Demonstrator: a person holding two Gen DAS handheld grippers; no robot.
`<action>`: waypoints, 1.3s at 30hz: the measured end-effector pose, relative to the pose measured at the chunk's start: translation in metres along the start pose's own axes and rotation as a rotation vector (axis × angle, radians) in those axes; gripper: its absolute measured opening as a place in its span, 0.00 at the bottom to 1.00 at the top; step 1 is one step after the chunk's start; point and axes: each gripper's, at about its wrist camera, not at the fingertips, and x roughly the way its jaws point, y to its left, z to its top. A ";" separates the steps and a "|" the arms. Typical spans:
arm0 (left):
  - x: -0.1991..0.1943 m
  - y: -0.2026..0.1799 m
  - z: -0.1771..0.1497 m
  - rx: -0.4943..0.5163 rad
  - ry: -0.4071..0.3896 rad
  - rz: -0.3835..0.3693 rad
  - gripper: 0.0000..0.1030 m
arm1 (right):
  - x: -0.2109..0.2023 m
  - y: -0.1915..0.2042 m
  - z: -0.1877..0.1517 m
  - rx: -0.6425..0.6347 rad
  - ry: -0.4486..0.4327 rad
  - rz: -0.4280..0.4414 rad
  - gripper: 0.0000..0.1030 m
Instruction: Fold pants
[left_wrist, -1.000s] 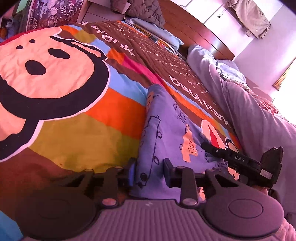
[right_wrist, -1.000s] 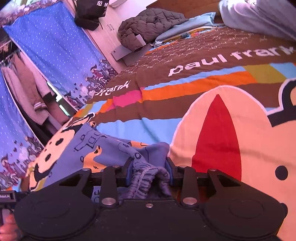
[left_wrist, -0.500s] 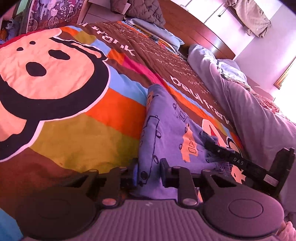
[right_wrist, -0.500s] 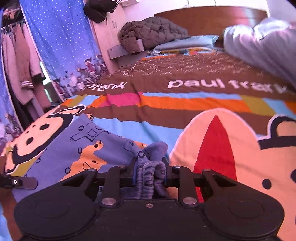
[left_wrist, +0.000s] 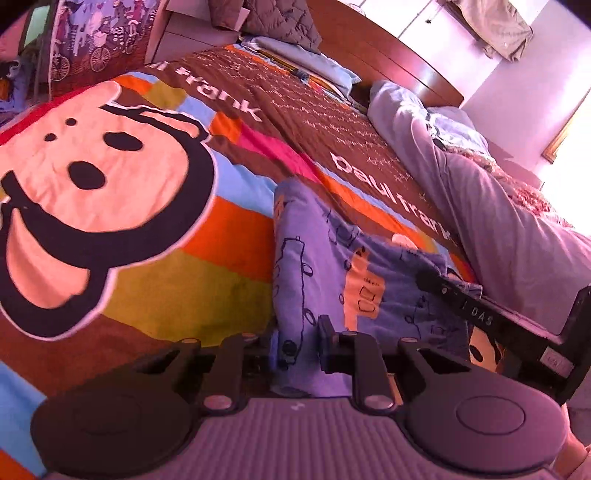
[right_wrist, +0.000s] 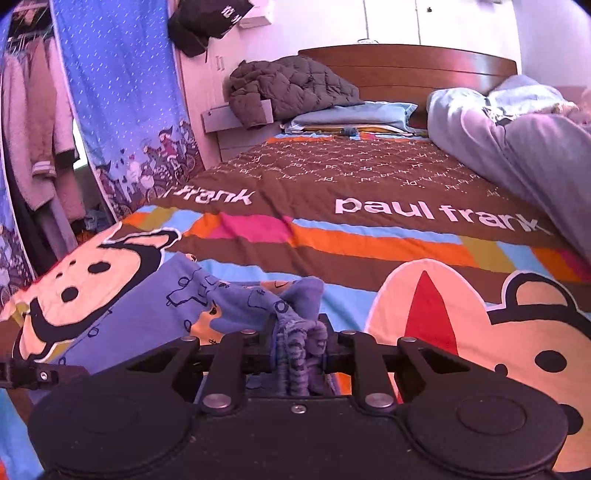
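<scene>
Small blue pants with orange and outline prints lie lengthwise on the colourful bedspread. My left gripper is shut on the near edge of the pants. My right gripper is shut on the bunched ribbed waistband of the pants, lifted a little off the bed. The right gripper also shows in the left wrist view, at the right side of the pants.
A grey-lilac duvet lies heaped along the bed's right side. A brown quilted jacket and a pillow sit at the wooden headboard. A blue curtain and hanging clothes stand left of the bed.
Both grippers have closed tighter on the pants. The right gripper has risen and swung to face the headboard, pulling the waistband up. The left gripper shifted slightly right.
</scene>
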 end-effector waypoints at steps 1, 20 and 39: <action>-0.003 0.003 0.003 -0.002 -0.004 0.009 0.21 | 0.000 0.005 0.001 -0.007 0.004 -0.003 0.20; -0.076 0.139 0.062 -0.081 -0.199 0.188 0.20 | 0.091 0.158 0.039 -0.083 0.019 0.208 0.20; -0.074 0.151 0.058 -0.119 -0.195 0.262 0.63 | 0.109 0.151 0.018 0.016 0.074 0.153 0.43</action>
